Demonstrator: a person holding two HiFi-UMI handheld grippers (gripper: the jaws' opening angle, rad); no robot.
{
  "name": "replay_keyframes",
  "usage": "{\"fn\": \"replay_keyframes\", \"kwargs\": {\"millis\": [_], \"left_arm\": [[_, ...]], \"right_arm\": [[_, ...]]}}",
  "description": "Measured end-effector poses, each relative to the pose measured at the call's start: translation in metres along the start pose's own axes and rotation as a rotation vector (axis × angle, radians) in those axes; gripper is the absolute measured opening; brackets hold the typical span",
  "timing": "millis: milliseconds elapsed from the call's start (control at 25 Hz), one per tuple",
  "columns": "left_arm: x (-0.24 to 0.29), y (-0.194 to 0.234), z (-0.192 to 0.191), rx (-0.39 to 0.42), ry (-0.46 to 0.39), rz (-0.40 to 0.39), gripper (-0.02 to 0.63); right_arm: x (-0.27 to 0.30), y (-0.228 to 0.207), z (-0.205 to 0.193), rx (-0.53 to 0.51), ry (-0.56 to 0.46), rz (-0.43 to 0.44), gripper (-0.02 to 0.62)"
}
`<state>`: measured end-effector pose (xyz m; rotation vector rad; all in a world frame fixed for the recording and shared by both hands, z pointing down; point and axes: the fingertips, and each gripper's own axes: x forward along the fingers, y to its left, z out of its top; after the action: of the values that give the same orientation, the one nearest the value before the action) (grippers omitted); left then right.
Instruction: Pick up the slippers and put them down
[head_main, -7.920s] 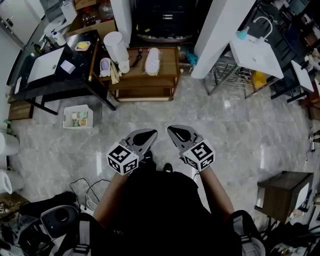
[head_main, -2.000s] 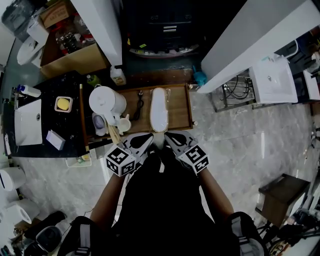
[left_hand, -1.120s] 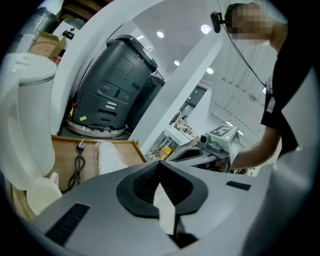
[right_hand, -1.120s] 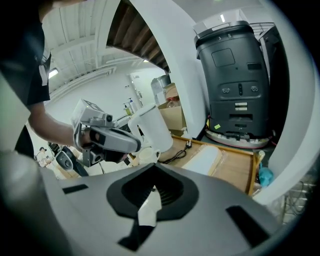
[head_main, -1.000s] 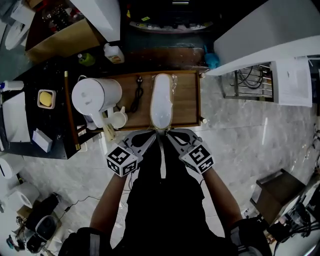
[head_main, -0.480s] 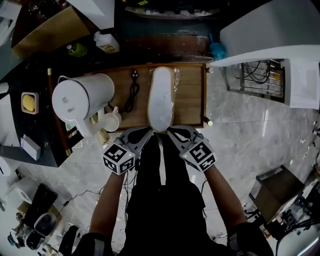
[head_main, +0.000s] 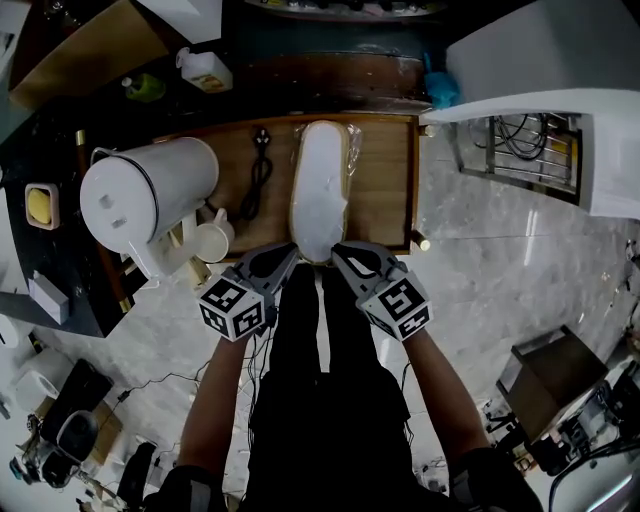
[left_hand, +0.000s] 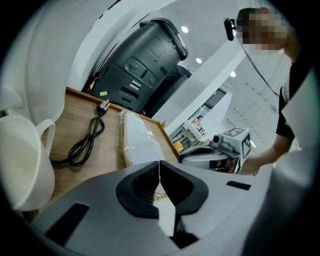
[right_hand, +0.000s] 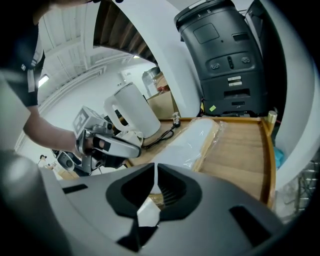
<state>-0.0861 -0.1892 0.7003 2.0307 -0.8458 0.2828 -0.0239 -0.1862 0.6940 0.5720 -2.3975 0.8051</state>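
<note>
White plastic-wrapped slippers (head_main: 318, 185) lie on the brown wooden table (head_main: 385, 180); left gripper (head_main: 288, 253) and right gripper (head_main: 340, 252) sit at their near end, jaws pressed together.

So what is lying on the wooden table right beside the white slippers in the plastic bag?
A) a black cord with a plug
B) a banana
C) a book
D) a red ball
A: a black cord with a plug lies coiled on the wooden table, between the wrapped slippers and the white jug.
</note>
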Motion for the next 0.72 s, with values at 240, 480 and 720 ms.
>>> {"fn": "replay_keyframes", "kwargs": {"millis": [240, 480, 720], "left_arm": [[0.005, 0.006, 0.001, 0.004, 0.005, 0.014, 0.014], [0.012, 0.013, -0.006, -0.005, 0.052, 0.034, 0.163], [0.017, 0.028, -0.020, -0.042, 0.124, 0.103, 0.238]], "right_arm": [[0.006, -0.006, -0.004, 0.027, 0.016, -0.012, 0.159], [0.013, -0.015, -0.006, 0.041, 0.039, -0.044, 0.261], [0.019, -0.036, -0.010, 0.132, 0.075, -0.098, 0.284]]}}
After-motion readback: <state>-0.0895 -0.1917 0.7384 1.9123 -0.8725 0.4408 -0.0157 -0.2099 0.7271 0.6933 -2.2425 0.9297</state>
